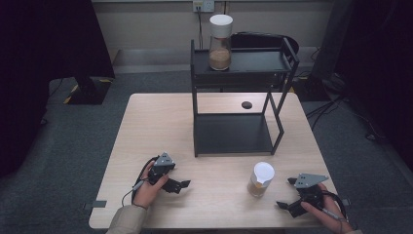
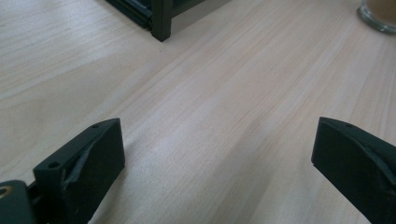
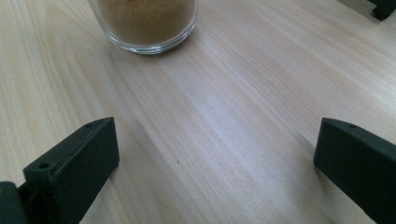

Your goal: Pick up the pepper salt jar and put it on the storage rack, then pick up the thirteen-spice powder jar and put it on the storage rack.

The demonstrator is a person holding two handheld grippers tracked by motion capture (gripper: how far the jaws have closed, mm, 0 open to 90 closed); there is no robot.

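Note:
A glass jar [image 1: 261,179] with a white lid, holding brown powder, stands on the wooden table [image 1: 156,126] near its front right. Its base appears in the right gripper view [image 3: 144,21] just ahead of the jaws, and in the left gripper view [image 2: 380,13] far off at the top right. A second, similar jar [image 1: 220,43] stands on the top shelf of a black rack [image 1: 234,131]. My left gripper [image 1: 176,184] [image 2: 217,154] rests open on bare wood at the front left. My right gripper [image 1: 286,193] [image 3: 217,154] is open beside the near jar, empty.
A small black round object [image 1: 246,104] lies on the table behind the rack's lower shelf. A rack leg [image 2: 161,21] stands ahead of the left gripper. Bare wood lies between the two grippers. Grey carpet surrounds the table, with cables at the right.

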